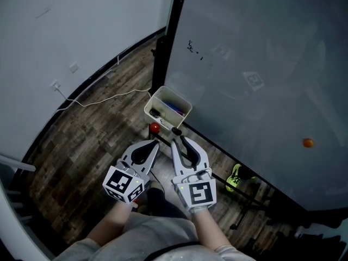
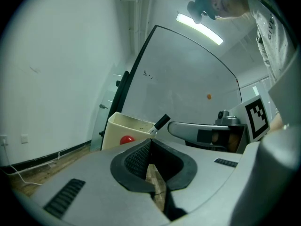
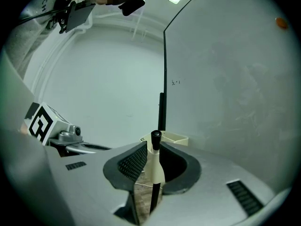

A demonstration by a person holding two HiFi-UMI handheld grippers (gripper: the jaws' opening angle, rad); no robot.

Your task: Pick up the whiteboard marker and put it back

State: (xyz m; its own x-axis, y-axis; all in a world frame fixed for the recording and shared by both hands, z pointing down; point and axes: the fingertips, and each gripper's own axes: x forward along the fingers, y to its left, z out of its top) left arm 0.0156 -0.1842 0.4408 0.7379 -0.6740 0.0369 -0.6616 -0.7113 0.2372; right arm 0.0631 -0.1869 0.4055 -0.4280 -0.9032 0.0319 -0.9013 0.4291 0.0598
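A person's two forearms reached in from 6 o'clock in the head view. Each hand carried a hand-held gripper, the two side by side above a wooden floor (image 1: 92,135).

The right hand-held gripper (image 1: 175,138) was closed on the marker (image 1: 176,130). Its own view showed the white barrel pinched between the ribbed black pads near their tips. The marker stood crosswise to the jaws with its black cap uppermost.

The left hand-held gripper (image 1: 154,143) held nothing. Its jaws stood narrow with the tips together, and only floor showed through the slot behind them.

At 12 o'clock from both hand-held grippers, a cream bin (image 1: 154,104) sat against the lower corner of the whiteboard (image 1: 261,64). The marker's cap was just beside the bin's near corner, and whether they touched could not be told. Something blue and a small dark item lay inside the bin, too small to name. A red round thing (image 1: 155,128) sat just below the bin, at 12 o'clock from the left hand-held gripper's tips.

The whiteboard filled the head view from 12 to 4 o'clock. It bore a few small black marks near its upper left and an orange dot (image 1: 308,142) at 3 o'clock. A white cable (image 1: 109,98) ran across the floor at 10 o'clock, towards a wall.
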